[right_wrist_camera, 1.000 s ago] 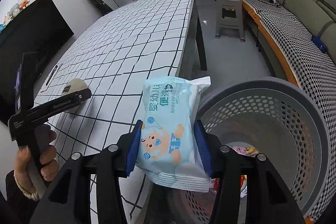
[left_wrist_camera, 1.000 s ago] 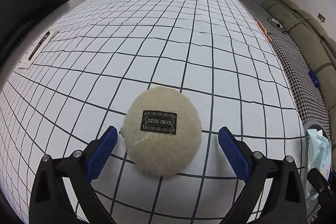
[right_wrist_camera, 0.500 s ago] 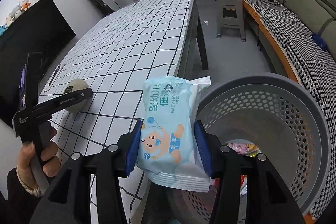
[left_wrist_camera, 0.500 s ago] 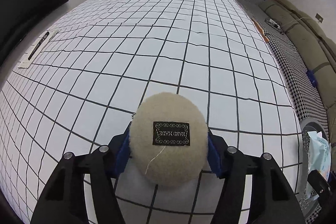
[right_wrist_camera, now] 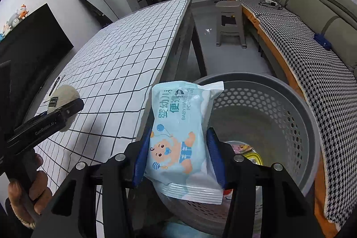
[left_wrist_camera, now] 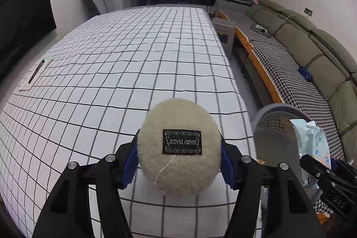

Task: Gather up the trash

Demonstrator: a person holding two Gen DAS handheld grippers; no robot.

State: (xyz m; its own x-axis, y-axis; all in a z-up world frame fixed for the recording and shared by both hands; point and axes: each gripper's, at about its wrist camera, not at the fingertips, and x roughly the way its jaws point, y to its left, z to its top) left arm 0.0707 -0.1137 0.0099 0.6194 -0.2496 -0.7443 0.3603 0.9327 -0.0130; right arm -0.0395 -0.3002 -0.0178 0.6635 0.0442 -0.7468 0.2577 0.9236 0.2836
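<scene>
My left gripper [left_wrist_camera: 178, 160] is shut on a round cream fleece pad [left_wrist_camera: 178, 146] with a black label and holds it above the checked tablecloth [left_wrist_camera: 125, 64]. The pad also shows in the right wrist view [right_wrist_camera: 64, 97], lifted over the table. My right gripper [right_wrist_camera: 178, 155] is shut on a light blue pack of baby wipes [right_wrist_camera: 180, 131] at the near left rim of the grey perforated basket [right_wrist_camera: 290, 126]. The basket holds some trash at the bottom. The pack [left_wrist_camera: 312, 146] and basket [left_wrist_camera: 274, 126] show at the right of the left wrist view.
A pen on a paper slip [left_wrist_camera: 35, 75] lies at the table's far left. A grey stool [right_wrist_camera: 229, 21] stands on the floor beyond the basket. A sofa with a houndstooth cover [right_wrist_camera: 312, 55] runs along the right. The table edge [right_wrist_camera: 174, 55] is next to the basket.
My left gripper shut on the fleece pad, lifted it off the table and swung right towards the basket. My right gripper holds the wipes pack steady at the basket's rim.
</scene>
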